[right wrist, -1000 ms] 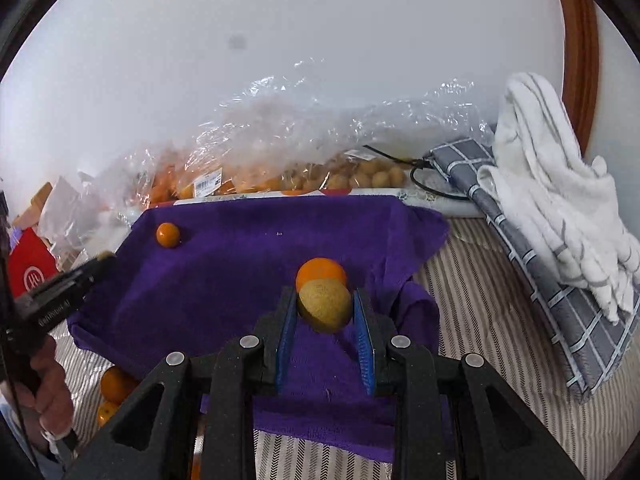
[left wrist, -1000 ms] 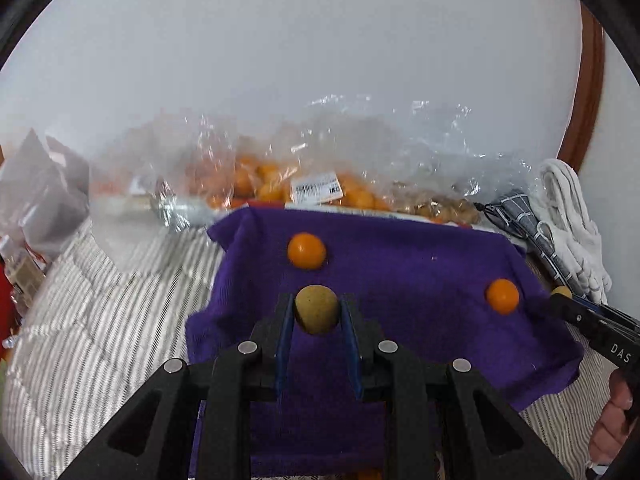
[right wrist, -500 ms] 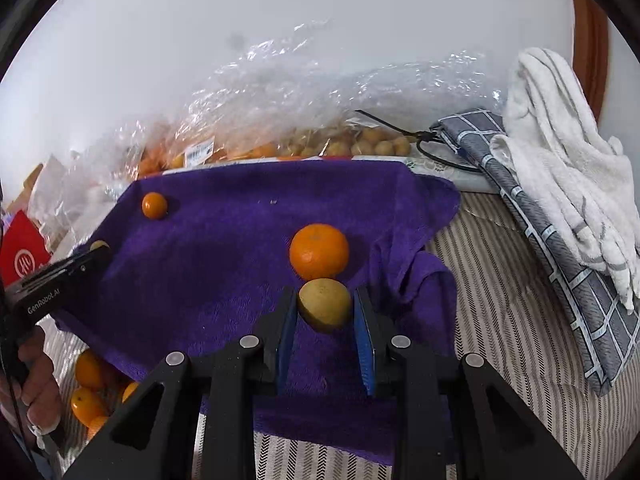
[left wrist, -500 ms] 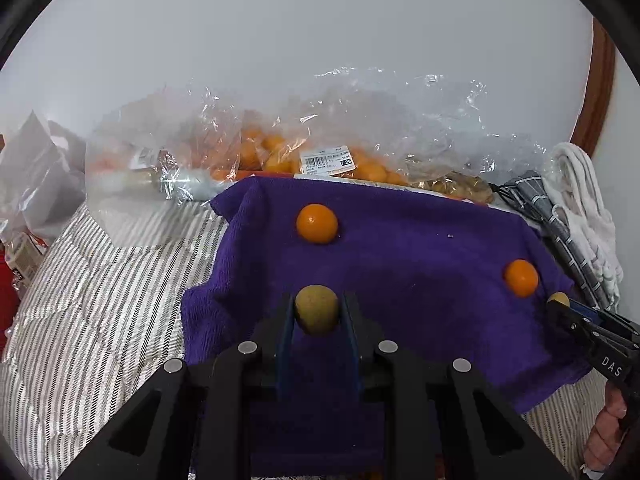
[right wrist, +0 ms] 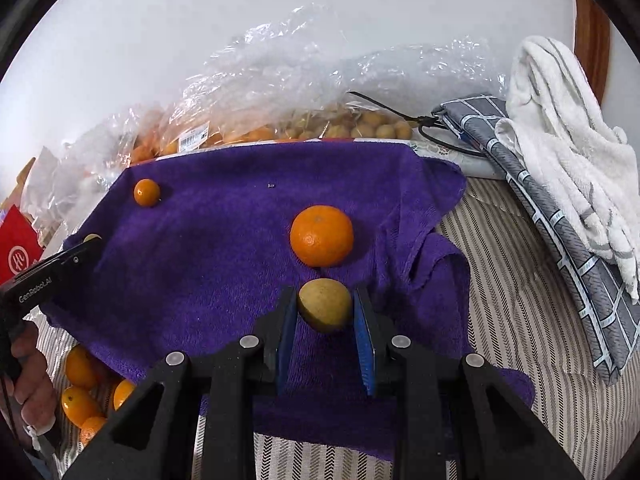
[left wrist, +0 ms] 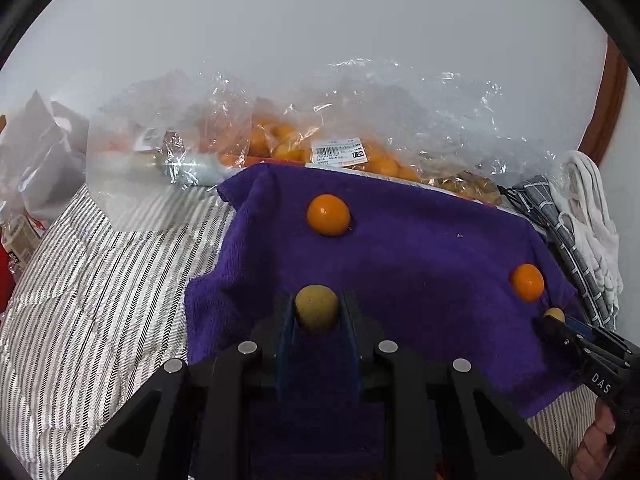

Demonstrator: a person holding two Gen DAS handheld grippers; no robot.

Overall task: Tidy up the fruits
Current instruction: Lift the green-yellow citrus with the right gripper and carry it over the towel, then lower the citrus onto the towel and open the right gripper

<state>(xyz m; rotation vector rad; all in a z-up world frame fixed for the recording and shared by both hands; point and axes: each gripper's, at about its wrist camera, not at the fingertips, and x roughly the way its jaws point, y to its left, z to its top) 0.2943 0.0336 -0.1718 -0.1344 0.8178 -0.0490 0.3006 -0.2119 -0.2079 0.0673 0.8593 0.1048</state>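
Observation:
A purple towel (left wrist: 420,280) lies on the striped bedding, also in the right wrist view (right wrist: 224,248). My left gripper (left wrist: 317,312) is shut on a small tan round fruit (left wrist: 316,307) above the towel's near left part. An orange (left wrist: 328,215) lies beyond it; a second orange (left wrist: 527,282) lies at the right. My right gripper (right wrist: 325,308) is shut on another tan round fruit (right wrist: 325,304), just short of the large orange (right wrist: 321,235). The small orange (right wrist: 147,192) sits at the towel's far left. Each gripper shows at the other view's edge, the right (left wrist: 554,315) and the left (right wrist: 92,239).
Clear plastic bags of oranges (left wrist: 288,144) and tan fruits (right wrist: 360,128) lie behind the towel against the wall. A grey checked cloth (right wrist: 560,232) and white towel (right wrist: 568,136) lie right. Several loose oranges (right wrist: 84,392) sit off the towel's left edge. A red packet (right wrist: 18,252) is far left.
Both grippers, each still holding its tan fruit, have drawn back and up from the towel; the oranges now appear farther ahead of the fingers. The oranges have not moved.

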